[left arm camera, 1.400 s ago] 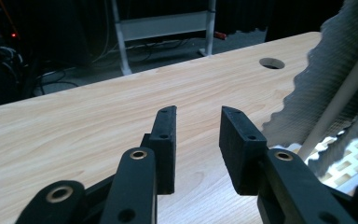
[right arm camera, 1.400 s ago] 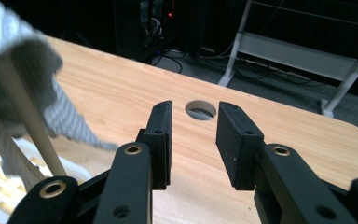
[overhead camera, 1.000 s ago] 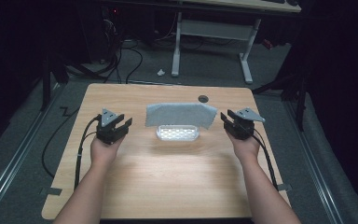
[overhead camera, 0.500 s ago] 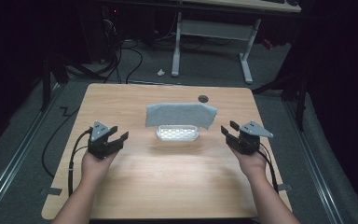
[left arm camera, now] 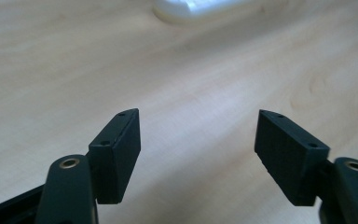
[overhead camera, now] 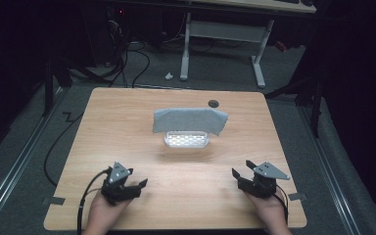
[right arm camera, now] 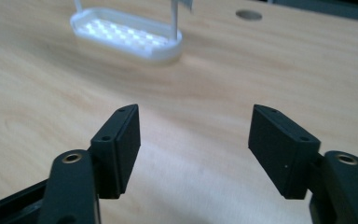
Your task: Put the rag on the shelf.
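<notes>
A grey cloth (overhead camera: 190,119) hangs spread over a white oval rack base (overhead camera: 187,140) near the middle of the wooden table (overhead camera: 176,166). My left gripper (overhead camera: 136,185) rests near the table's front left, open and holding nothing. At the front right my right gripper (overhead camera: 236,176) is also open and empty. In the left gripper view the gripper (left arm camera: 196,135) has its jaws wide apart over bare wood, with the rack base (left arm camera: 191,6) blurred at the top. The right gripper view has my right gripper (right arm camera: 193,128) open, and the white rack base (right arm camera: 127,34) lies farther off.
A round cable hole (overhead camera: 213,103) sits in the table near its far edge, also seen as a cable hole (right arm camera: 249,15) in the right gripper view. Beyond the table stands a white desk frame (overhead camera: 223,44) on grey floor, with cables (overhead camera: 132,54) at the left.
Both hands have drawn back from beside the cloth and rack toward the table's front edge. Both grippers stay open and empty. The cloth and rack have not moved.
</notes>
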Motion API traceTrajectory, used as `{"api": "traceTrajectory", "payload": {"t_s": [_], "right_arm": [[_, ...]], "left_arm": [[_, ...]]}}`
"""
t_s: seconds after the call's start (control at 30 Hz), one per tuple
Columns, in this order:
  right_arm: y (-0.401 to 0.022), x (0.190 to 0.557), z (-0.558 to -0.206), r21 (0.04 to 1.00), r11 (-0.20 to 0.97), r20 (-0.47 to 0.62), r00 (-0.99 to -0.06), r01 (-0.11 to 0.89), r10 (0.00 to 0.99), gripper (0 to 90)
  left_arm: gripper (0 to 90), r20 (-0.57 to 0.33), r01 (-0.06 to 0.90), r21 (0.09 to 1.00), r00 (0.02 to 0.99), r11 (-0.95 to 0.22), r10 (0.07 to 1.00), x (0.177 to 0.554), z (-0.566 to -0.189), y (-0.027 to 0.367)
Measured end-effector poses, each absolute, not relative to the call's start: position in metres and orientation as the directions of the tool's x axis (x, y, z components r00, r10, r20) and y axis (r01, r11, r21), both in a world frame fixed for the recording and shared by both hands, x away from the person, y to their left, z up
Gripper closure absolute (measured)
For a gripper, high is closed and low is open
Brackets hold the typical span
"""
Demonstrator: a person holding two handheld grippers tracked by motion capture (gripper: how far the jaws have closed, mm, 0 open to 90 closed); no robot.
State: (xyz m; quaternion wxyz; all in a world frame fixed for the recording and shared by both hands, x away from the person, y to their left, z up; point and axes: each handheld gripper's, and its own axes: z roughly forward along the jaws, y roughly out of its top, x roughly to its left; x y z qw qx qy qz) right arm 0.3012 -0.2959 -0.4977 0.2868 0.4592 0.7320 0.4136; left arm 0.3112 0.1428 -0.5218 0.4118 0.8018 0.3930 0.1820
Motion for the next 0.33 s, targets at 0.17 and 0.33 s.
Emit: {"api": "traceTrajectory", "payload": {"t_s": [0.17, 0.33], "right_arm": [[-0.293, 0.294, -0.514, 0.827, 0.275, -0.040, -0.437, 0.491, 0.898, 30.8], [-0.294, 0.297, -0.516, 0.828, 0.268, -0.034, -0.432, 0.493, 0.901, 30.8]], "left_arm": [[31.1, 0.081, 0.427, 0.780, 0.656, -0.458, 0.750, 0.301, -0.521, 0.128], [29.4, -0.004, 0.480, 0.783, 0.642, -0.397, 0.767, 0.308, -0.523, 0.133]]}}
